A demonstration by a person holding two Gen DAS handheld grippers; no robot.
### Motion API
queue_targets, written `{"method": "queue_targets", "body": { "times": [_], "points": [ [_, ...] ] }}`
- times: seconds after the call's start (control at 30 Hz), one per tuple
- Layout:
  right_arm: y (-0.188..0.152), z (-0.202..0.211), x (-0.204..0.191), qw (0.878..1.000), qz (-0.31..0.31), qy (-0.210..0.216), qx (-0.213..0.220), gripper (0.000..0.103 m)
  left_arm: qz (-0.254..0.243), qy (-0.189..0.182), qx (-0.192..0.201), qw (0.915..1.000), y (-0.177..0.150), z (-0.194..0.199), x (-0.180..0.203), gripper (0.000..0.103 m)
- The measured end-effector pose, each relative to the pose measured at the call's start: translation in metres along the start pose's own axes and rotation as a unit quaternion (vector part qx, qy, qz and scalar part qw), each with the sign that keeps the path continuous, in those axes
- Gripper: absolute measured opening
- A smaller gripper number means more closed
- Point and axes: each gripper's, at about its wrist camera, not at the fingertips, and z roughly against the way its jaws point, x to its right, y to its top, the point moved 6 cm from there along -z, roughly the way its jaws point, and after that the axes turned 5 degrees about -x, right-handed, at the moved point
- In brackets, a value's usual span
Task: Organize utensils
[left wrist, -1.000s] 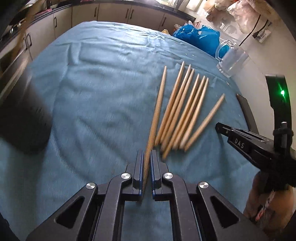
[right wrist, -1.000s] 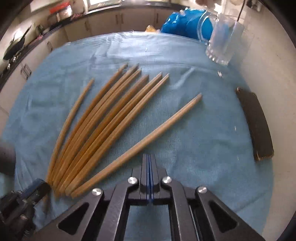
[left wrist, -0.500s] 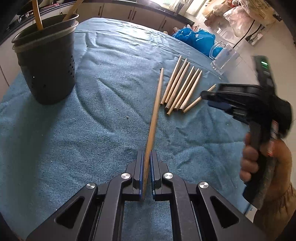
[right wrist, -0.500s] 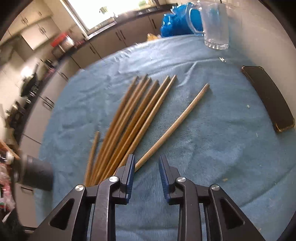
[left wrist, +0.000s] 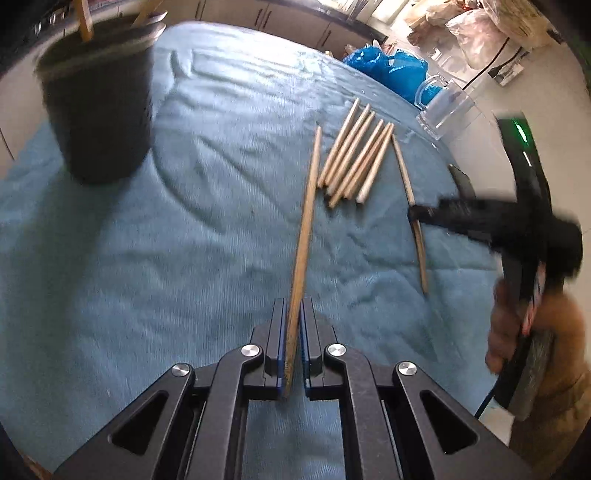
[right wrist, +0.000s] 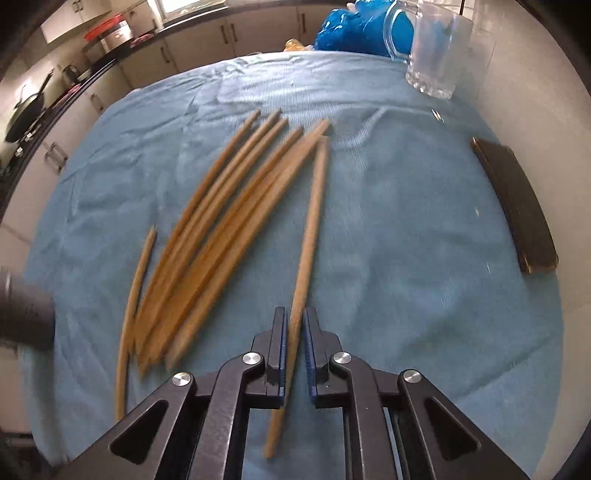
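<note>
My left gripper (left wrist: 293, 314) is shut on a long wooden chopstick (left wrist: 306, 221) and holds it above the blue cloth. A dark perforated utensil holder (left wrist: 98, 110) with sticks in it stands at the upper left. Several loose chopsticks (left wrist: 354, 158) lie in a bunch ahead. My right gripper (right wrist: 294, 325) is shut on another chopstick (right wrist: 310, 236), the one at the right of the bunch (right wrist: 221, 229). From the left wrist view that right gripper (left wrist: 417, 214) grips its chopstick (left wrist: 406, 177) over the cloth.
A blue cloth (right wrist: 388, 221) covers the table. A glass mug (right wrist: 432, 48) and a blue plastic bag (right wrist: 354, 29) stand at the far edge. A dark flat case (right wrist: 517, 206) lies by the right wall. Kitchen cabinets run behind the table.
My right gripper opened, then closed on the rightmost chopstick, which has swung to point straight ahead. My left gripper has lifted its chopstick and drawn back, bringing the holder into view.
</note>
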Motion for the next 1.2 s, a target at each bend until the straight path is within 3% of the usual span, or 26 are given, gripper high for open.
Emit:
{"method": "queue_targets", "body": {
  "times": [0.3, 0.47, 0.5, 0.53, 0.6, 0.77, 1.0, 1.1, 1.2],
  "points": [
    [-0.113, 0.032, 0.026, 0.997, 0.056, 0.048, -0.034, 0.008, -0.017, -0.016, -0.024, 0.9994, -0.053, 0.019, -0.001, 0.006],
    [-0.137, 0.040, 0.031, 0.994, 0.098, 0.045, -0.025, 0.011, -0.024, -0.016, -0.036, 0.9989, -0.059, 0.030, -0.002, 0.006],
    [-0.138, 0.042, 0.030, 0.993, 0.104, 0.043, -0.023, 0.018, -0.028, -0.015, -0.031, 0.9990, -0.060, 0.035, -0.002, 0.006],
    [-0.138, 0.044, 0.030, 0.993, 0.103, 0.048, -0.021, 0.027, -0.034, -0.013, -0.023, 0.9991, -0.058, 0.041, 0.000, 0.006],
    [-0.131, 0.051, 0.028, 0.993, 0.103, 0.063, -0.005, 0.030, -0.048, -0.001, -0.005, 0.9988, -0.051, 0.051, 0.002, 0.006],
    [-0.103, 0.050, 0.025, 0.993, 0.098, 0.059, 0.014, 0.030, -0.066, 0.035, 0.020, 0.9970, -0.015, 0.043, 0.006, 0.007],
    [-0.057, 0.019, 0.021, 0.996, 0.078, 0.040, 0.002, 0.030, -0.094, 0.089, 0.012, 0.9915, 0.050, -0.018, 0.018, 0.007],
    [-0.045, 0.012, 0.017, 0.996, 0.080, 0.028, -0.004, 0.030, -0.102, 0.099, 0.023, 0.9896, 0.068, -0.026, 0.020, 0.007],
    [-0.035, 0.008, 0.018, 0.996, 0.085, 0.016, -0.014, 0.028, -0.094, 0.089, 0.001, 0.9916, 0.079, -0.033, 0.019, 0.007]
  ]
}}
